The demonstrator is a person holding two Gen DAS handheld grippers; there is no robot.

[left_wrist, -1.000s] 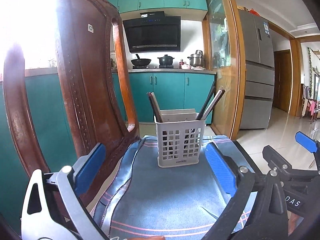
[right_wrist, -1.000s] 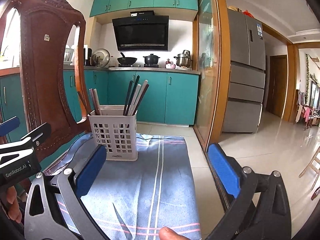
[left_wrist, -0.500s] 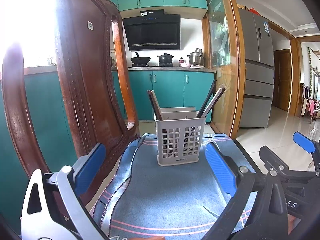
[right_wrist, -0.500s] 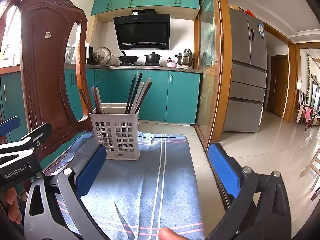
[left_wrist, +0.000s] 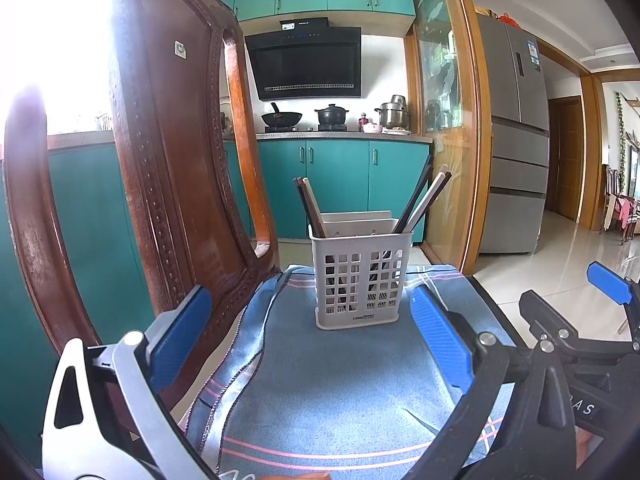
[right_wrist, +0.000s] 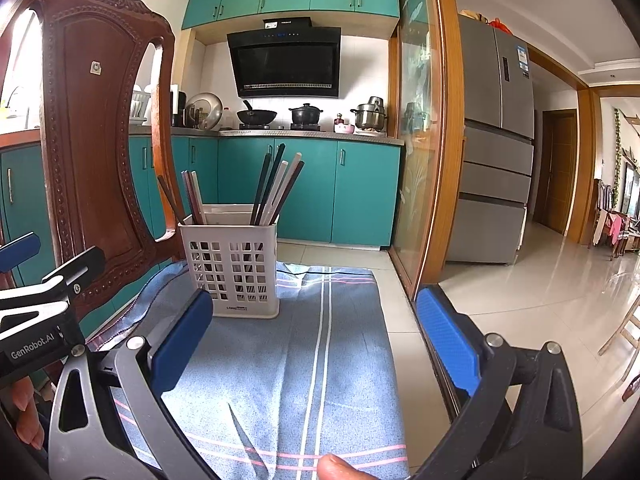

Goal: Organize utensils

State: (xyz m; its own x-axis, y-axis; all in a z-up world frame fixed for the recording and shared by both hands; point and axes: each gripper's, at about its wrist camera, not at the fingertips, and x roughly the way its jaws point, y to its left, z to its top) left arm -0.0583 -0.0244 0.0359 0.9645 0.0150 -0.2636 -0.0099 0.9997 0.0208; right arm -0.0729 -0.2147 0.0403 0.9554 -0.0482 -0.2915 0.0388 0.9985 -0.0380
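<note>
A white slotted utensil basket (left_wrist: 362, 278) stands upright on a blue striped cloth (left_wrist: 340, 380); it also shows in the right wrist view (right_wrist: 231, 268). Several chopsticks (left_wrist: 422, 200) lean in it, some to the left side, some to the right (right_wrist: 276, 188). My left gripper (left_wrist: 312, 334) is open and empty, a short way in front of the basket. My right gripper (right_wrist: 316, 340) is open and empty, to the right of the basket and nearer than it. A dark thin chopstick tip (right_wrist: 244, 436) lies on the cloth near the front.
A carved wooden chair back (left_wrist: 172, 160) rises close on the left of the cloth (right_wrist: 320, 360). The table's right edge (right_wrist: 432, 344) drops to a tiled floor. Teal kitchen cabinets (left_wrist: 340, 184), a glass door frame and a fridge (right_wrist: 496, 140) stand behind.
Both grippers have drifted slightly; the basket looks a little nearer and more central in the right wrist view. Both stay open and empty.
</note>
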